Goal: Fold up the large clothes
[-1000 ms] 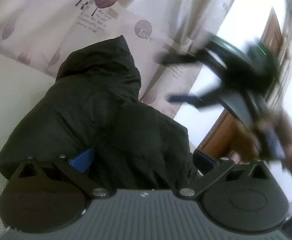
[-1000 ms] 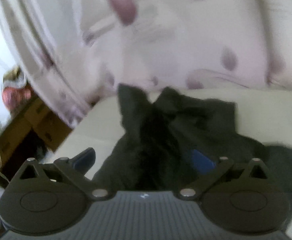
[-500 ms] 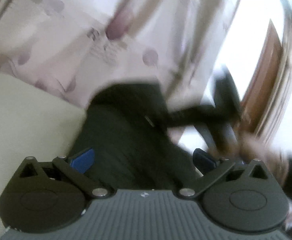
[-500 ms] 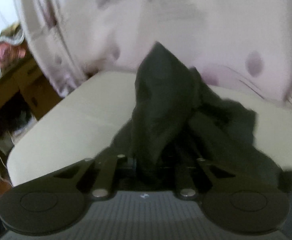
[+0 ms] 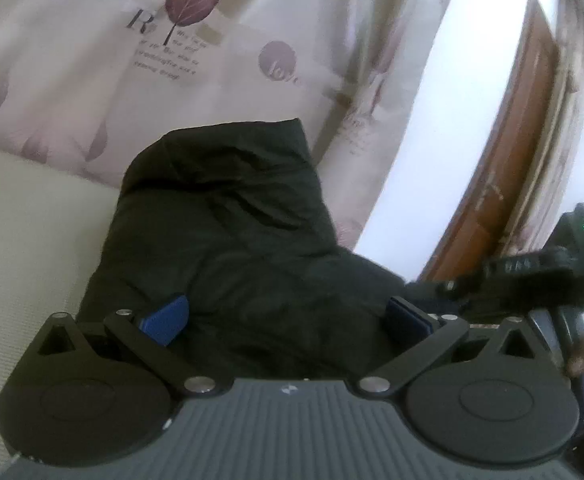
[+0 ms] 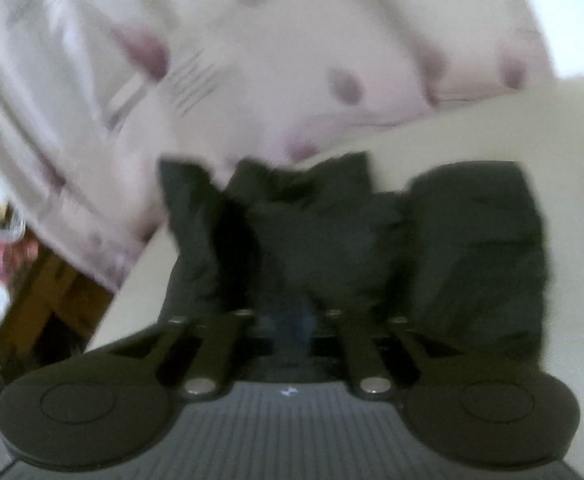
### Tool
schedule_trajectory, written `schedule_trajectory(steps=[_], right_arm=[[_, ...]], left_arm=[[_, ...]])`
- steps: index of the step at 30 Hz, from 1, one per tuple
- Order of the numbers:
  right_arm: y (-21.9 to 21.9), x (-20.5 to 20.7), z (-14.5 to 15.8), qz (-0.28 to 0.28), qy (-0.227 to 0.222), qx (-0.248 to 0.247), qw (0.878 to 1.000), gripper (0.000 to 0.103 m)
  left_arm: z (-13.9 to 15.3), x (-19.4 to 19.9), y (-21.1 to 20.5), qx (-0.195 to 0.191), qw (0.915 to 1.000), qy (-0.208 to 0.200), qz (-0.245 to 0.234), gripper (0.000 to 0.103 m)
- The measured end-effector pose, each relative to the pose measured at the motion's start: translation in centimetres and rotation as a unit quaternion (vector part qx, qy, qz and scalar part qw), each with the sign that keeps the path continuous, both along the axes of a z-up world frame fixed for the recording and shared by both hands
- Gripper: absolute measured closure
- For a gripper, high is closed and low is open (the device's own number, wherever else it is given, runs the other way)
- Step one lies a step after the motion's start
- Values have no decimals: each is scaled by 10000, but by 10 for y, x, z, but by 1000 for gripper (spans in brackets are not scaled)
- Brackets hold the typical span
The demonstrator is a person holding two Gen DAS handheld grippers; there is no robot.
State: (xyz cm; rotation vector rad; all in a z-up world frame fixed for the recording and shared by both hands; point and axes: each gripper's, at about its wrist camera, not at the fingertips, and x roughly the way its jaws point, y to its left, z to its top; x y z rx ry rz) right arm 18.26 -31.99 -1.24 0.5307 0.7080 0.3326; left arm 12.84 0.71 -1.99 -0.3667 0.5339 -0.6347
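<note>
The left gripper (image 5: 286, 320) is seen spread wide, its blue pads (image 5: 164, 320) standing well apart, with nothing pinched between them. Just beyond and partly between them, a black padded jacket (image 5: 228, 248) is heaped on a cream bed (image 5: 20, 208), its upper part raised in a hump towards the back. At the right edge of the left wrist view, the right gripper (image 5: 531, 272) is seen from the side, near the jacket's right border.

In the blurred right wrist view, the right gripper (image 6: 290, 320) is shown with its arms drawn fairly close together. Its jaws have just been opening after a tighter squeeze, and dark jacket (image 6: 331, 240) cloth is bunched between them; whether the cloth is gripped or merely lying there cannot be told from the blur. Beyond the fingers, the jacket is spread in crumpled folds across the bed (image 6: 571, 128).

Farther back, a pale curtain (image 5: 172, 60) printed with purple leaves and dots is hung behind the bed. To its right, a bright white wall (image 5: 451, 100) and a brown wooden door frame (image 5: 523, 128) are visible.
</note>
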Motion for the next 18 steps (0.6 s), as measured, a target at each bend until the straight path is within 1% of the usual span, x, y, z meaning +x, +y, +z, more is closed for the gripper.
schedule_trajectory(steps=[1,2,4,6,8,9,10,12,13,15,18], right_arm=[[-7,1,0,-115,53,96,9999,30],[-13,1,-1,-193,105,178,9996,0],[-12,9,-5,-195,235,382,9988,0],[1,19,-7,-25,323,573,9978,0],[25,34,-7,157,445,478,9977,0],[36,34,-5,250,435,388,9980,0],[50,42,-3,377,397,262,9982,0],[73,63,1,627,284,99,9976,2],[83,74,3,702,282,93,9971,2],[96,99,7,664,304,60,9973,1],[107,126,4,646,550,-20,9964,1]], left_arm=[[-1,-3,2,-27,10000,-28,-65,0],[-2,-6,2,-35,9999,-47,-143,0],[-3,-8,2,-38,9995,-89,-289,0],[-6,-11,0,-58,9991,-149,-396,0],[-8,-15,-2,-51,9985,-212,-495,0],[-9,-16,-1,-32,9983,-249,-520,0],[-10,-16,-1,-21,9981,-278,-543,0],[-12,-18,1,-58,9979,-289,-578,0],[-13,-18,2,-92,9978,-277,-601,0],[-14,-17,2,-124,9974,-281,-646,0],[-14,-14,1,-109,9975,-298,-636,0]])
